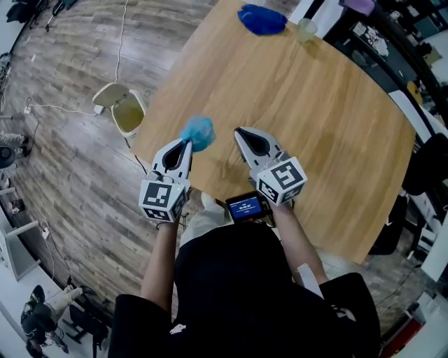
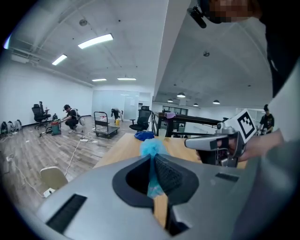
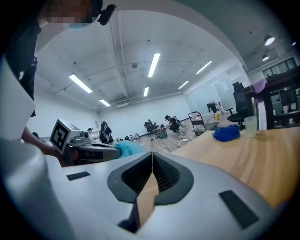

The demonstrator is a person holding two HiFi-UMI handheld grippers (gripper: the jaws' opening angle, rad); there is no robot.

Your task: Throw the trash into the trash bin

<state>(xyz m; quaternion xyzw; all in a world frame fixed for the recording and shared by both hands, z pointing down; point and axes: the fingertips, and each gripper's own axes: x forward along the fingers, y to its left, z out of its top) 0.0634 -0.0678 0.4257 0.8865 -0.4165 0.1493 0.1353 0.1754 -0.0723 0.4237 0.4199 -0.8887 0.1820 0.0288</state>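
My left gripper (image 1: pixel 187 142) is shut on a crumpled light-blue piece of trash (image 1: pixel 198 131), held above the near left part of the round wooden table (image 1: pixel 329 126). In the left gripper view the blue trash (image 2: pixel 152 149) sticks out between the closed jaws. My right gripper (image 1: pixel 239 132) hovers beside it over the table, shut with nothing in it. From the right gripper view the held trash (image 3: pixel 127 148) shows at the left. The trash bin (image 1: pixel 127 111), beige with its lid swung open, stands on the floor left of the table. A dark-blue crumpled piece (image 1: pixel 262 19) lies at the table's far edge.
A clear plastic cup (image 1: pixel 306 29) stands near the dark-blue piece. A white cable (image 1: pixel 63 107) runs over the wooden floor beside the bin. Office chairs, a cart (image 2: pixel 106 124) and people are far off. Dark desks (image 1: pixel 392 42) border the table's right side.
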